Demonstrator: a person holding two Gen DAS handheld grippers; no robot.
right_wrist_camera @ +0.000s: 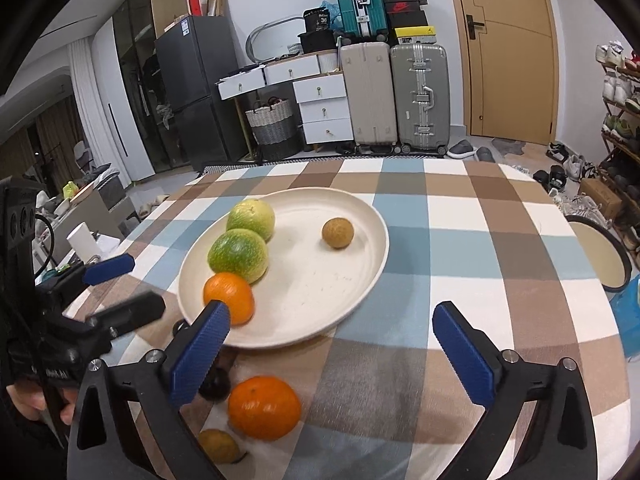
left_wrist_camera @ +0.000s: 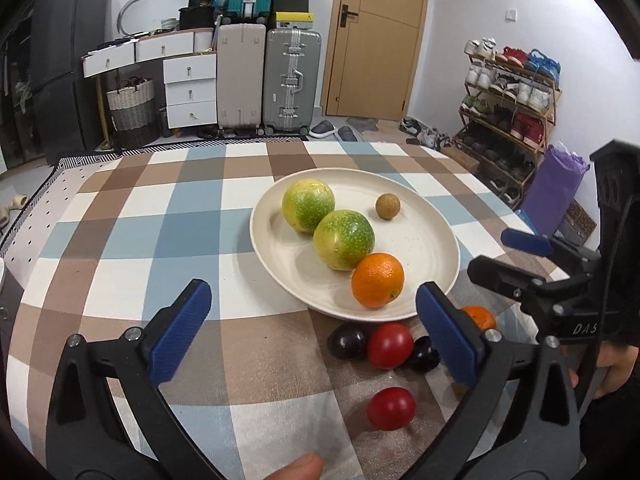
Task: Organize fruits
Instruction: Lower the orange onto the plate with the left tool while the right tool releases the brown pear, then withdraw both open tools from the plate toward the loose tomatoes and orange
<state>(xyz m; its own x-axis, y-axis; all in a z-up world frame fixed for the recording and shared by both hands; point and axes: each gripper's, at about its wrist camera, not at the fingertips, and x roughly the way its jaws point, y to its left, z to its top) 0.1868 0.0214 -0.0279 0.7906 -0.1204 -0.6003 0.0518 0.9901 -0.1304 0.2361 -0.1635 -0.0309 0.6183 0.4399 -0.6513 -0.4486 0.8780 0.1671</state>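
Observation:
A cream plate [left_wrist_camera: 432, 248] [right_wrist_camera: 320, 300] on the checked tablecloth holds two green-yellow fruits [left_wrist_camera: 308, 205] [left_wrist_camera: 344, 240], an orange [left_wrist_camera: 377, 280] [right_wrist_camera: 230, 294] and a small brown longan [left_wrist_camera: 387, 207] [right_wrist_camera: 338, 233]. In front of the plate lie two red tomatoes [left_wrist_camera: 390, 345] [left_wrist_camera: 391, 408], two dark plums [left_wrist_camera: 346, 342] [left_wrist_camera: 424, 354], another orange [right_wrist_camera: 264, 407] and a small yellow-brown fruit [right_wrist_camera: 218, 446]. My left gripper [left_wrist_camera: 312, 292] stands open over the plate's near rim, nothing between its pads. My right gripper [right_wrist_camera: 332, 312] is open and empty too, right of the loose orange.
A round stool [right_wrist_camera: 600, 256] stands past the table's right edge, with a purple bag [left_wrist_camera: 556, 188] and a shoe rack [left_wrist_camera: 512, 96] beyond. The two grippers sit close side by side. A thumb [left_wrist_camera: 298, 468] shows at the bottom of the left wrist view.

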